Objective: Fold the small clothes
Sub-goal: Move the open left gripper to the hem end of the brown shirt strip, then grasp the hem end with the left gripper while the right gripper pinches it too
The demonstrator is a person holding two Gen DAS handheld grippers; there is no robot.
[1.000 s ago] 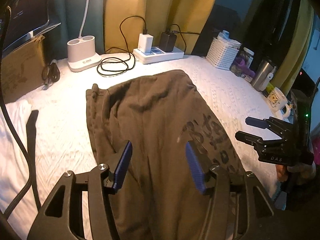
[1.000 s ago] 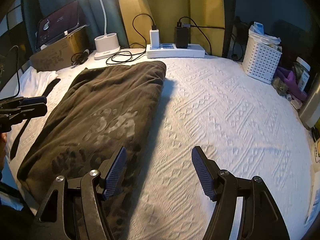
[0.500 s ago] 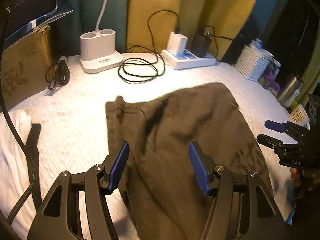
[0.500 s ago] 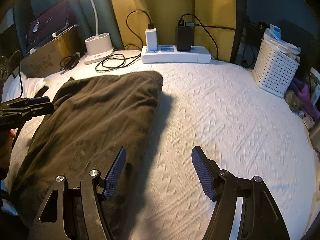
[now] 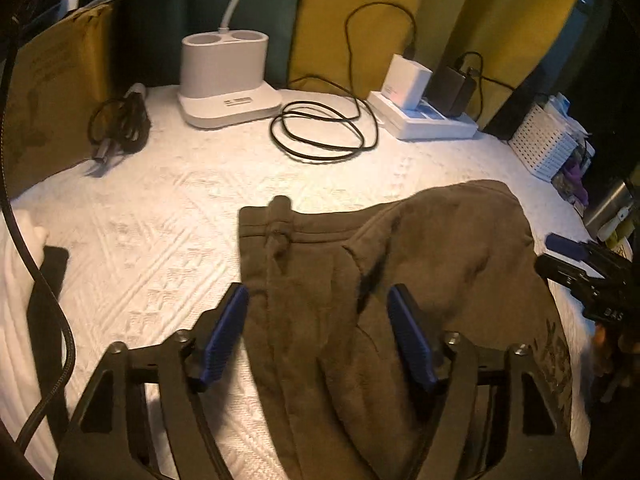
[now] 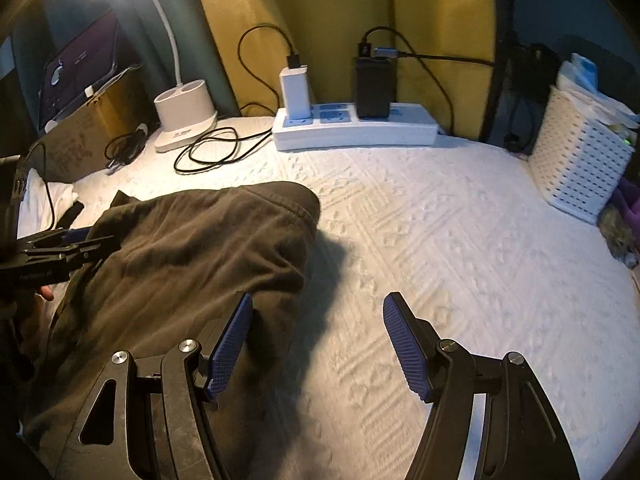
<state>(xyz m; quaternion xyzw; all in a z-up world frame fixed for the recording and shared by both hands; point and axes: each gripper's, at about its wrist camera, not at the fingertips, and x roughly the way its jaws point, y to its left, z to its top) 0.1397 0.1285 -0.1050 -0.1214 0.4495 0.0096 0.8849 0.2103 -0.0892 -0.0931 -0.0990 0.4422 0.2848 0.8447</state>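
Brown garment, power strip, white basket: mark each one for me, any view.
brown garment [image 5: 440,264]: left wrist view, on the folded top layer.
power strip [image 6: 356,130]: right wrist view, on its white front face.
white basket [image 6: 580,168]: right wrist view, on the perforated side wall.

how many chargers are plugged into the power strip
2. A white charger sits at the left end of the power strip; a black charger stands near its middle. Each has a cable on top. None seem hidden.
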